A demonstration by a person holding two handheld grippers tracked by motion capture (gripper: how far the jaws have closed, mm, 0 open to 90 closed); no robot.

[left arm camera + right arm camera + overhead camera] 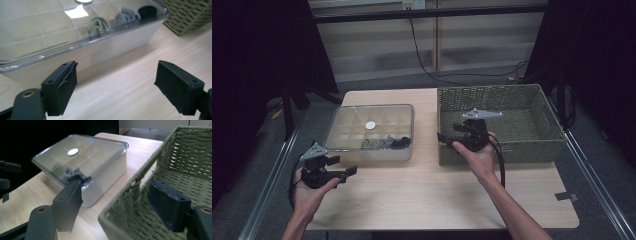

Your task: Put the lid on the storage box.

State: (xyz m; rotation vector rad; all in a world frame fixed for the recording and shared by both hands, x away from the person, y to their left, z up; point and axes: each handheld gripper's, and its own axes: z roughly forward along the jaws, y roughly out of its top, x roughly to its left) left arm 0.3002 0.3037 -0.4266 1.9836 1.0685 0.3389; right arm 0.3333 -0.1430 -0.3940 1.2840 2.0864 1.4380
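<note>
Nearest the camera, at the table's (432, 200) left front corner: left gripper (348, 171), held in a hand, jaws spread wide with nothing between them, pointing toward the near wall of the clear-lidded compartment box (371, 131) just beyond. Farther right, inside that closed box along its near side: grey pieces (100, 23) and a black piece (147, 11), plus a round white disc (370, 125) on the lid's middle. Rightmost: right gripper (443, 138), jaws also apart and empty, straddling the near left corner of the green woven basket (532, 100), one jaw outside the wall and one inside.
</note>
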